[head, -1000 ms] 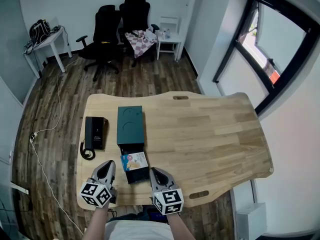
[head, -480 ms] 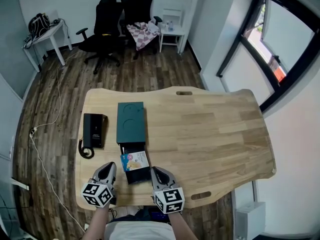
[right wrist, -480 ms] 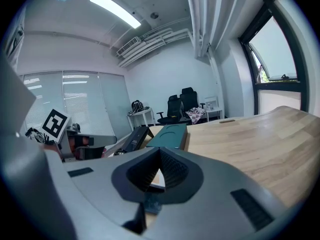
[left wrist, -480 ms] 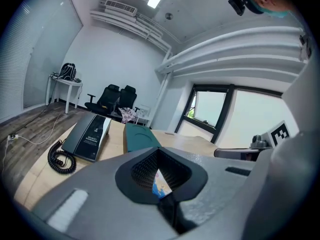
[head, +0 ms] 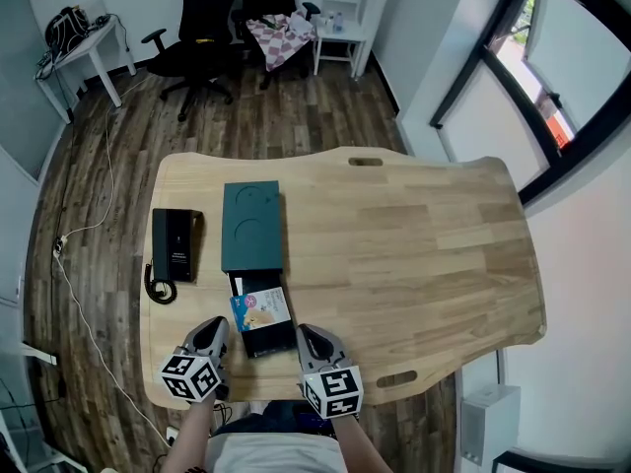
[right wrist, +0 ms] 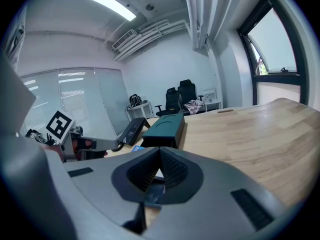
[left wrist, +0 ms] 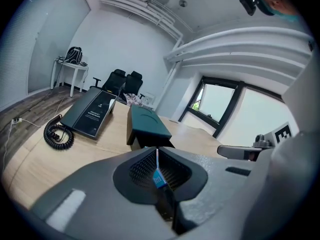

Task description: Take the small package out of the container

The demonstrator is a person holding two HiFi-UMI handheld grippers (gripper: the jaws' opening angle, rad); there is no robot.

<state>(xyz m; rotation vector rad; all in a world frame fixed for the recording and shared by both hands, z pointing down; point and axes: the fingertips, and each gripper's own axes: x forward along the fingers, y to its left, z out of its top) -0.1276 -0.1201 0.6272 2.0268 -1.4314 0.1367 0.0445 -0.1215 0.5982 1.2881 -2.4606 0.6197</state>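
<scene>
Desk phone (head: 175,246) sits on the table (head: 414,254), just left of the container (head: 251,227). Container's drawer (head: 271,335) is slid out toward the near edge, with the small package (head: 260,306) lying in it. Left gripper (head: 216,326) is left of the drawer, right gripper (head: 306,332) right of it, both at the near edge. Office chairs (head: 202,13) stand on the floor behind the table.

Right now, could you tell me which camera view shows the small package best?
The head view: the small package lies fully visible from above in the container's pulled-out tray. The right gripper view catches only a blue corner; the left gripper view, at most a blue sliver.
</scene>
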